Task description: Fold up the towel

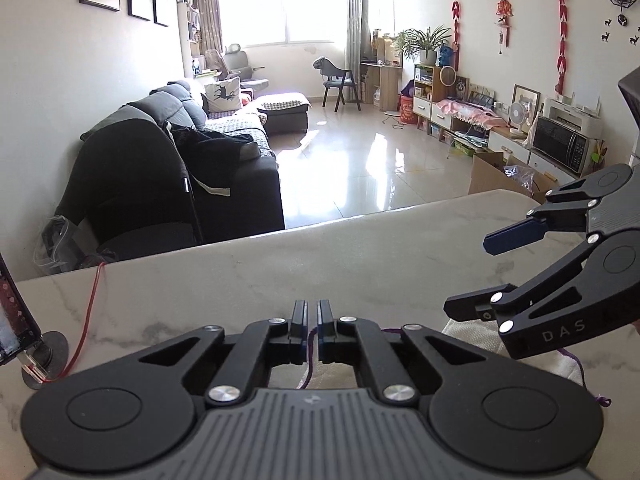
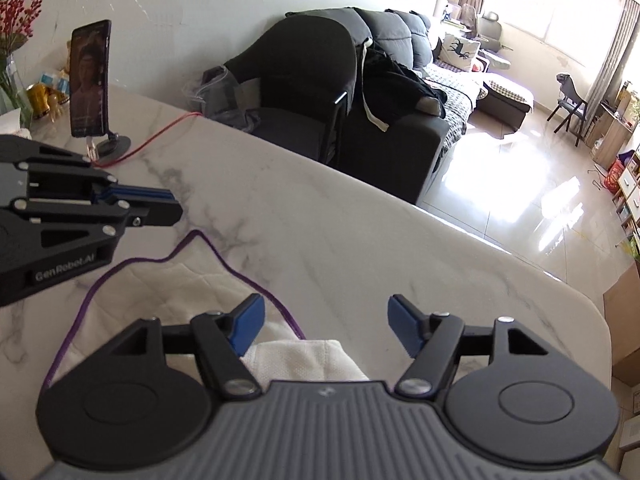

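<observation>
The white towel [image 2: 168,280] with its purple stitched hem lies on the marble worktop [image 2: 340,232], close under both tools, and part of it already looks doubled over: a thicker white roll sits beneath the right gripper [image 2: 324,322]. That gripper hovers just above the cloth with its blue-padded fingers [image 2: 249,322] spread wide and nothing between them, probably poised to take a fresh edge or having let one go.

The left gripper [image 1: 313,332] has its fingers drawn nearly together, only a slim gap remaining. In its own view a purple line of hem runs right at that gap, so it may be pinching the towel's border; seen from the right wrist, the fingers sit above the worktop beyond the hem, and no cloth is clearly seen in them. I cannot tell for certain.

Both tool bodies block the near part of the towel, so its full outline and number of layers stay hidden. A phone on a stand [image 2: 90,80] with a red cable [image 2: 160,136] stands well apart at the worktop's far corner.
</observation>
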Demonstrator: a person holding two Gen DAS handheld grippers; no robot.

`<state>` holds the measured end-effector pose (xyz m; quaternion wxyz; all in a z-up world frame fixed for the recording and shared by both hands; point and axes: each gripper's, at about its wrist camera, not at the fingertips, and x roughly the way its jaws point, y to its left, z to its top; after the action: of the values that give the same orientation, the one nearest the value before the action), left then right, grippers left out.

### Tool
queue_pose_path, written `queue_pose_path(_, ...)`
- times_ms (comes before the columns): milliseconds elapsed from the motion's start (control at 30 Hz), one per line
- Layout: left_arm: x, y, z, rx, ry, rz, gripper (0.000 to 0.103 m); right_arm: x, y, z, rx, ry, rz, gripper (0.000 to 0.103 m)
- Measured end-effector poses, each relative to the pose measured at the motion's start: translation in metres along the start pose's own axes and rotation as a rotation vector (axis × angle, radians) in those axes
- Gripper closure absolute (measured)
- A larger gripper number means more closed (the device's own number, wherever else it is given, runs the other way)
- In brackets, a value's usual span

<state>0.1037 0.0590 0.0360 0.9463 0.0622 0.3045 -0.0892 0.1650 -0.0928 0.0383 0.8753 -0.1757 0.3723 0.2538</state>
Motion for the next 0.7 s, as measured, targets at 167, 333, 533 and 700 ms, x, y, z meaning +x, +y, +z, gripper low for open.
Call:
queue_pose_path(167,0.007,0.000,0.001,0.039,0.036,-0.006,0.095,0.017,0.008,0.004,-0.069,0.046,0.006,0.032)
queue_pose_path(333,0.027,0.002,-0.008,0.110,0.072,-0.026,0.051,0.032,0.009,0.005,-0.082,0.099,0.038,0.036)
queue_pose_path(533,0.045,0.000,-0.016,0.142,0.095,-0.036,0.051,0.042,0.006,0.001,-0.041,0.113,0.050,0.035)
queue_pose_path(700,0.062,0.003,-0.019,0.126,0.136,-0.051,0.075,0.041,0.005,-0.001,-0.042,0.116,0.059,0.034)
